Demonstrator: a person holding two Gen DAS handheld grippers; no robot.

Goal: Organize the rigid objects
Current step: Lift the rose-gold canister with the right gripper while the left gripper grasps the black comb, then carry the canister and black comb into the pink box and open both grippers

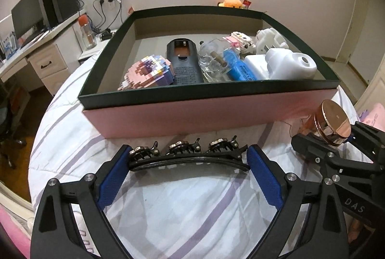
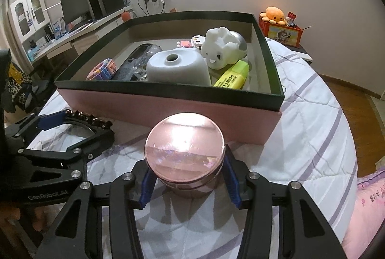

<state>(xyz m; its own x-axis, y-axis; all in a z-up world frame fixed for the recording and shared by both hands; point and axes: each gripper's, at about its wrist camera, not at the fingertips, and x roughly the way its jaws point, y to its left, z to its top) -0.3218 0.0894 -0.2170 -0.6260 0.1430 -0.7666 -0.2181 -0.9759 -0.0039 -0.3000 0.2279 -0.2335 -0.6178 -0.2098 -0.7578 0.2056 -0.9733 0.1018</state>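
Left tool (image 1: 189,162) clamped on black hair clip (image 1: 187,158), right tool (image 2: 189,183) gripping rose-gold jar (image 2: 185,150)

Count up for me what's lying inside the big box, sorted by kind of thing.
Block-built toys: 2
Highlighters, blue and yellow: 2
Dark grey device casing: 1
Clear glass piece: 1
White rabbit figure: 1
White rounded device with a hole: 1
Total, as far as I can make out: 8
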